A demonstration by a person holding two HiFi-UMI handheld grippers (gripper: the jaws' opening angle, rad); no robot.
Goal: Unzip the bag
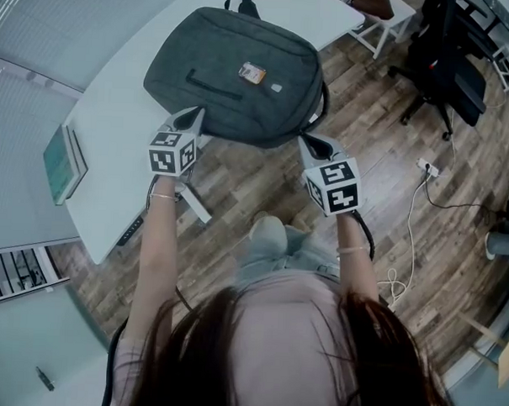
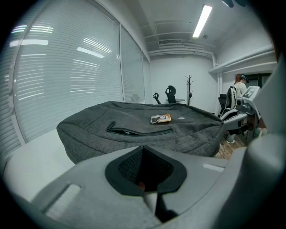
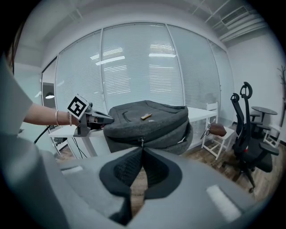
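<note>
A grey backpack point(image 1: 235, 79) lies flat on the white table point(image 1: 114, 150), its near side overhanging the edge. On its top are a pocket zipper point(image 1: 213, 83) and a small orange tag point(image 1: 252, 72). My left gripper point(image 1: 191, 115) is shut with nothing between its fingertips, at the bag's near left corner. My right gripper point(image 1: 308, 141) is shut at the near right corner. In the right gripper view the main zipper's pull point(image 3: 142, 142) hangs on the bag's side point(image 3: 152, 120), just above and beyond the closed tips point(image 3: 142, 148). The bag point(image 2: 147, 129) fills the left gripper view.
A green book point(image 1: 63, 160) lies at the table's left end. A white chair point(image 1: 385, 18) and a black office chair point(image 1: 450, 63) stand at the right, with a power strip point(image 1: 429, 168) and cables on the wooden floor. A person point(image 2: 241, 87) stands far back.
</note>
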